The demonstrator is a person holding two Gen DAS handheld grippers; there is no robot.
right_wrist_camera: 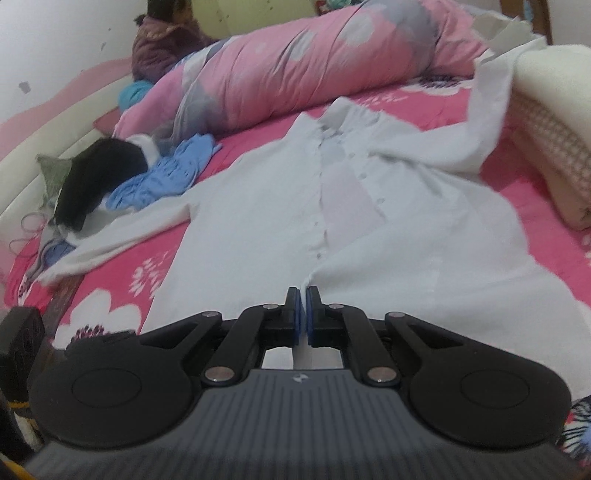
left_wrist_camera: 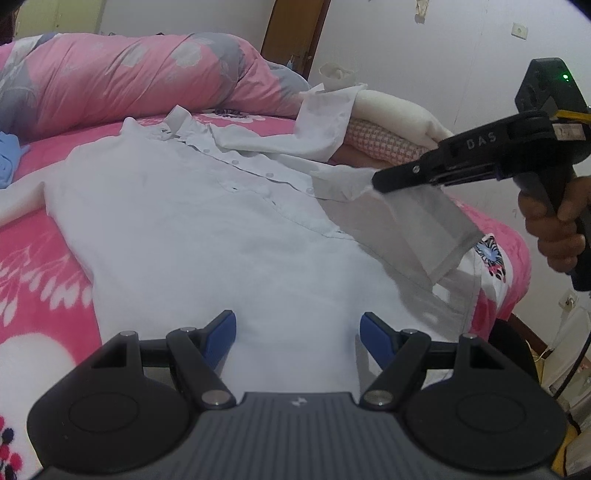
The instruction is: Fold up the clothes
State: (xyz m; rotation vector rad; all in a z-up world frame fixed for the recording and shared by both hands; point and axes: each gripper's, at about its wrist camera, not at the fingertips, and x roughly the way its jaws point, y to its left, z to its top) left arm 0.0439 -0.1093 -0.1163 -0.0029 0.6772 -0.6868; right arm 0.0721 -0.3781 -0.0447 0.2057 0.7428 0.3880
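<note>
A bed with a pink floral sheet (left_wrist_camera: 33, 266) fills both views, with a white wall (left_wrist_camera: 424, 55) and a brown door frame (left_wrist_camera: 291, 33) at the top of the left wrist view. One rolled pink and grey quilt (left_wrist_camera: 129, 77) lies across the upper left, and one stack of folded blankets (left_wrist_camera: 388, 129) sits at the upper right. A person (right_wrist_camera: 166, 40) sits at the top left of the right wrist view, beside a heap of blue cloth (right_wrist_camera: 162, 177) and one black garment (right_wrist_camera: 92, 177). One white button-up shirt (left_wrist_camera: 192, 229) lies spread face up across the centre of the bed, collar toward the quilt.

The left gripper (left_wrist_camera: 297, 338) hovers at the bottom centre above the shirt's lower part, its blue fingers wide apart with nothing between them. At the right edge of that view, a hand (left_wrist_camera: 554, 229) grips the handle of the right gripper (right_wrist_camera: 303, 308), tilted downward; its fingers are pinched together on the shirt's front edge, lifting that flap off the bed
</note>
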